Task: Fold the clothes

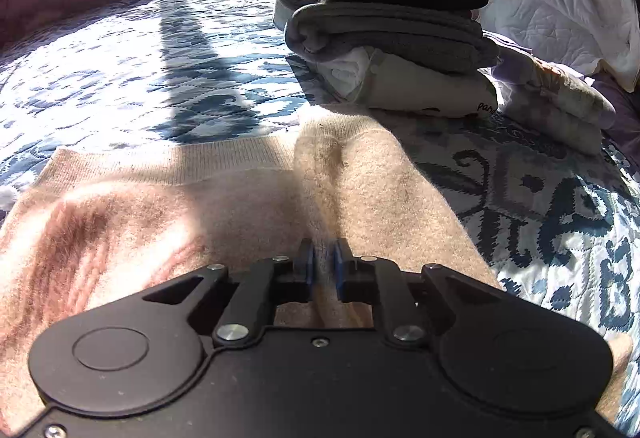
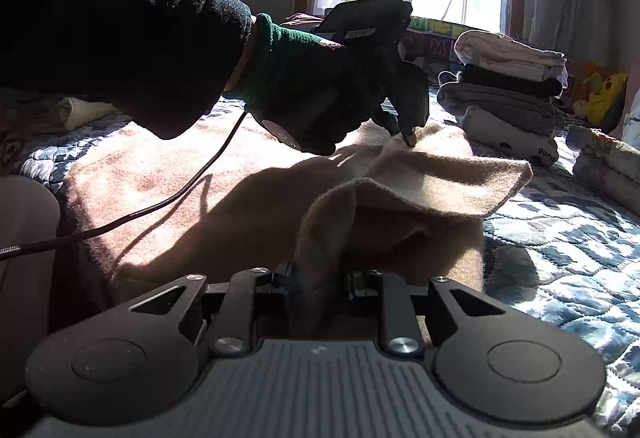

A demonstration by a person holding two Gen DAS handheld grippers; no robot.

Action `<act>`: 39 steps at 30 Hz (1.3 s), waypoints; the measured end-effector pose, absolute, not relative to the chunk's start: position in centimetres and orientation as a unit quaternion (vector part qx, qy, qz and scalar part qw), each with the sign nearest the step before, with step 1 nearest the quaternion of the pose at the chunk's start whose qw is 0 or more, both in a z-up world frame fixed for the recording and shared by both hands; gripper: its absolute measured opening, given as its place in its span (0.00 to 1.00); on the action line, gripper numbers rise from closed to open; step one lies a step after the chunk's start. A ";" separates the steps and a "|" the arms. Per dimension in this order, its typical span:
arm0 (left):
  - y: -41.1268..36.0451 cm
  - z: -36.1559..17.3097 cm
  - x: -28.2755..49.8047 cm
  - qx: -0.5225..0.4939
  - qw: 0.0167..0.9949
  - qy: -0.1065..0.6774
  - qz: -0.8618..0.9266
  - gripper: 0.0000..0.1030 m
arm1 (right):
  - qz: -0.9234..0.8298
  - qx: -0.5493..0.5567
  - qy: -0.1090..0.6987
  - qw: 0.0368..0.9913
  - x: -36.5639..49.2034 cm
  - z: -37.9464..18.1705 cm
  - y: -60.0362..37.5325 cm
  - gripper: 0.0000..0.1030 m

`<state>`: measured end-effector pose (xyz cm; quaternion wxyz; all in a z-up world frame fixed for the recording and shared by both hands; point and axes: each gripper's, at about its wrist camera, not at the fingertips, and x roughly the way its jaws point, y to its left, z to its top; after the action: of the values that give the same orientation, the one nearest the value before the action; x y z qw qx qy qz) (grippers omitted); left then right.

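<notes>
Sweater (image 2: 440,174) fold hides right gripper (image 2: 316,286) fingertips

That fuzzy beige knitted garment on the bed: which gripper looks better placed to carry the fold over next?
The right gripper, probably. It is shut on a raised flap of the fuzzy beige knitted garment, lifted off the blue patterned quilt. The left gripper pinches a low ridge, better suited to anchoring.

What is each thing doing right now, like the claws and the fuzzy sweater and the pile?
Left claw: shut on the sweater.
Right claw: shut on the sweater.
Sweater: on the bed, one part lifted and folding over.
Pile of clothes: folded and stacked.
Bed cover: spread flat.
</notes>
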<state>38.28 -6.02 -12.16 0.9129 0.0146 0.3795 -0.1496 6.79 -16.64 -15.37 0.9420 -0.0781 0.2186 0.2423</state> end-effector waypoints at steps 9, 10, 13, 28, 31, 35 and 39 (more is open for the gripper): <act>-3.1 -7.9 27.5 -0.003 0.942 0.309 -0.129 0.54 | 0.253 -0.074 0.173 0.949 1.5 -12.6 -21.2 0.61; -2.4 -7.6 25.8 -0.027 0.943 0.304 -0.134 0.54 | 0.245 -0.072 0.170 0.952 1.3 -12.4 -21.7 0.61; -0.6 -7.2 20.5 -0.102 0.937 0.295 -0.153 0.55 | 0.231 -0.073 0.182 0.953 1.8 -12.8 -21.9 0.59; -5.6 -12.7 10.1 0.028 0.925 0.337 -0.171 0.24 | 0.253 -0.160 0.221 0.928 1.3 -15.4 -18.4 0.57; -2.5 -12.9 10.4 -0.036 0.919 0.367 -0.140 0.23 | 0.256 -0.163 0.213 0.929 0.9 -15.3 -18.4 0.57; 0.1 -12.6 9.8 -0.103 0.914 0.367 -0.139 0.27 | 0.242 -0.172 0.188 0.936 0.4 -14.9 -18.5 0.58; 0.7 -11.7 9.2 -0.123 0.926 0.332 -0.133 0.38 | 0.237 -0.164 0.191 0.938 1.2 -14.9 -18.6 0.58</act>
<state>9.16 0.68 -11.67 0.9255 -0.1233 0.3323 -0.1334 1.20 -18.60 -14.89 0.9383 -0.1643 0.1909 0.2371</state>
